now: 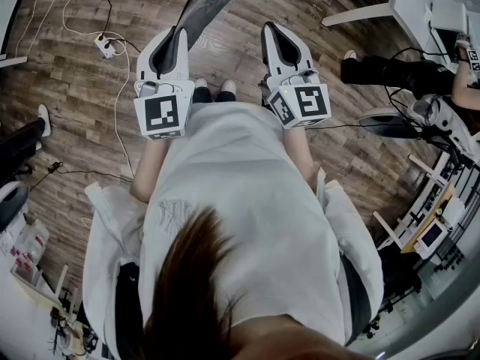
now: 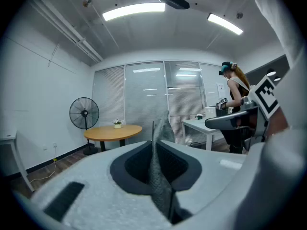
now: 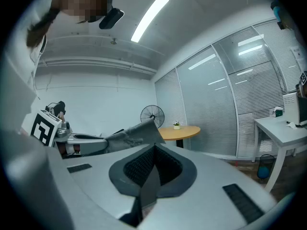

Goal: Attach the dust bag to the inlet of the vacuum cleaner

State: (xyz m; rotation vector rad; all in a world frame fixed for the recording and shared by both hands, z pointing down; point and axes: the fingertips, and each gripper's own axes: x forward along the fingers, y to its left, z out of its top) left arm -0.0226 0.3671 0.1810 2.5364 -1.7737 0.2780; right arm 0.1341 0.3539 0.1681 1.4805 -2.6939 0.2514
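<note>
Standing over a wooden floor point(image 1: 90, 111), a person carries the dust bag point(image 1: 212, 7) clear of any counter, at the upper middle of the head view. The bag juts up and away from the tip of the left hand-held gripper point(image 1: 180, 32), which is clamped on its near edge. It looks light and soft, a thin grey textured sheet that creases and sags to one side, so it would likely flop unless held near a stiffer rim or collar. None can be made out here. The weave seems grippy rather than slick, though a hard tug could tear it. The right hand-held gripper point(image 1: 270, 28), at the upper right of centre, is closed with nothing between its jaws. No vacuum cleaner shows in any view.
</note>
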